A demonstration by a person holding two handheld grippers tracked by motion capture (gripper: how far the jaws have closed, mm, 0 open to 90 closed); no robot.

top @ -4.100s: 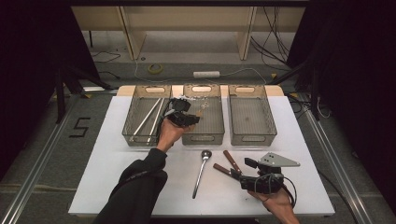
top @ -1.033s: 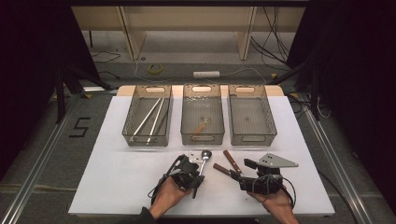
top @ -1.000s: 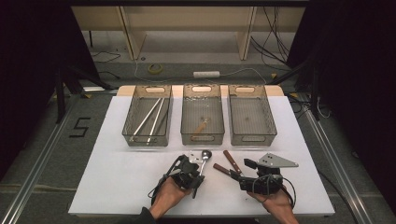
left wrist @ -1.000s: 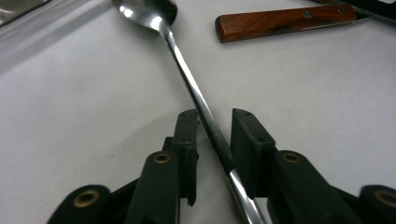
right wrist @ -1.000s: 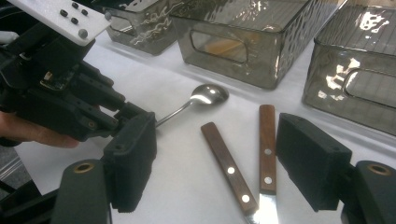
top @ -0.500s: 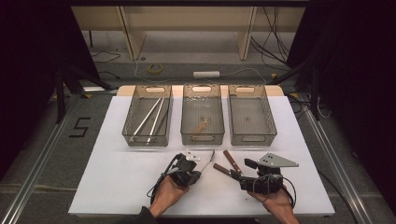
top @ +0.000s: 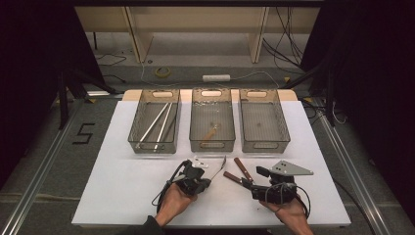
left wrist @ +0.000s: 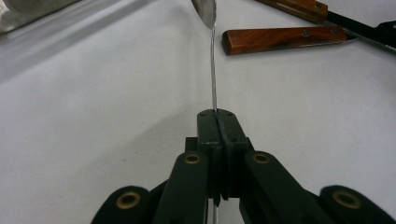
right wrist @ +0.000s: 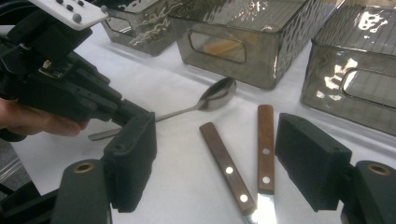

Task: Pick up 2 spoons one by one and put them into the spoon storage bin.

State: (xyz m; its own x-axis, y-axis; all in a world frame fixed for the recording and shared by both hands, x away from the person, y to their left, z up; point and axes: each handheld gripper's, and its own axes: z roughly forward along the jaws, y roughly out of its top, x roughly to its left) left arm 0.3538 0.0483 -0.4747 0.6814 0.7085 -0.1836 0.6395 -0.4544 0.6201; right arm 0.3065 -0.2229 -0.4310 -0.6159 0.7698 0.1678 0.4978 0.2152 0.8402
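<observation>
The work looks like sorting cutlery from the white table [top: 122, 196] into three smoked-plastic bins. Going left to right, the left bin [top: 154, 121] already holds two long metal utensils lying diagonally, the middle bin [top: 212, 120] holds one wooden-handled piece, and the right bin [top: 263, 120] looks bare.

In front of them, the left gripper [left wrist: 216, 114] has just been closing and is now clenched on the handle of the spoon [left wrist: 212, 70], whose bowl points toward the bins; the spoon lies low over the table, so the lift and carry are yet to come. To its right lie two wooden-handled knives [right wrist: 247, 163], side by side and untouched. The right gripper [right wrist: 219, 163] rests beside them with jaws spread wide, grasping nothing.

By this count, the sorting is roughly half done.
</observation>
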